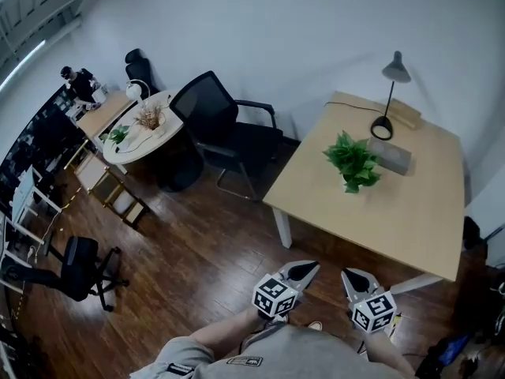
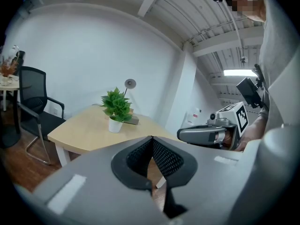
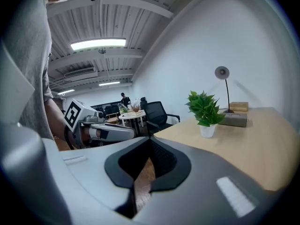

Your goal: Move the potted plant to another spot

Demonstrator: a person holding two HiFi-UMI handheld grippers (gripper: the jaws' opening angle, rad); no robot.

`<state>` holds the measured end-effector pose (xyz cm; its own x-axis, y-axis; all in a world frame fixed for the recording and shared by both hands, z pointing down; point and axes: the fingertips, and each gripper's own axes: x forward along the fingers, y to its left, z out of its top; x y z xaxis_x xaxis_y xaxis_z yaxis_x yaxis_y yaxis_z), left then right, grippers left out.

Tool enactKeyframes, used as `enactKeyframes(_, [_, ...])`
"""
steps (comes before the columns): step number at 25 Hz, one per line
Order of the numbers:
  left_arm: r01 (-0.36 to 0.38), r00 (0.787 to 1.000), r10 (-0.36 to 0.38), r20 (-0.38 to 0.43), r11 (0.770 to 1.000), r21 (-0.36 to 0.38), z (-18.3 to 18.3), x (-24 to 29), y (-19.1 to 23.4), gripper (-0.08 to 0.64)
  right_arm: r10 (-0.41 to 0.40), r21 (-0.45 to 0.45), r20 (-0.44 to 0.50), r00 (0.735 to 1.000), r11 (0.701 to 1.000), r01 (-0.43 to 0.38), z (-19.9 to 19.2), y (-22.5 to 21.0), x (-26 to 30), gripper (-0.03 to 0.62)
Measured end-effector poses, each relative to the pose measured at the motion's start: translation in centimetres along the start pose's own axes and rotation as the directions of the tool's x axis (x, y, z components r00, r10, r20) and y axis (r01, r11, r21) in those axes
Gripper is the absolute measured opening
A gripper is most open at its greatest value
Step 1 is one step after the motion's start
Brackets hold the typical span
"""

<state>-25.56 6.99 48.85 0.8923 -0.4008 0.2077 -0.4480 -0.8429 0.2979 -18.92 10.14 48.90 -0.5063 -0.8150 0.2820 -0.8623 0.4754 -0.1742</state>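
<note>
While both grippers are shut with nothing in them, left gripper (image 1: 302,272) and right gripper (image 1: 357,278) hang side by side short of the worktop's (image 1: 410,212) near edge. The potted plant (image 1: 353,161) stands upright and untouched mid-worktop, just beside a grey block (image 1: 392,156) and near a desk lamp (image 1: 389,93).

The step in hand looks like the approach. To do it well:
- Spread the jaws before reaching in.
- Come in low and level at the white pot (image 3: 206,131), not the leaves.
- Clamp the pot body squarely.
- Lift straight, keep it upright, steer away from lamp and block.
- Set down on bare worktop.

Leaves may hide the pot rim from above.
</note>
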Motion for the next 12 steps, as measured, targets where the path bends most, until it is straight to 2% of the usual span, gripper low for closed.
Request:
enactKeyframes(4, [0.021,0.999,-0.020,0.031,1.000,-0.004,1.3,-0.9,0.5,0.000,0.000,0.009,0.013,1.000,1.000,0.000,1.0,1.3,1.4,0.006])
enactKeyframes(12, [0.138,0.990,-0.137,0.012,0.990,-0.017,1.7,0.3,-1.1,0.000,-0.099,0.047,0.000,0.995,0.994,0.099,1.1,1.5,0.1,0.006])
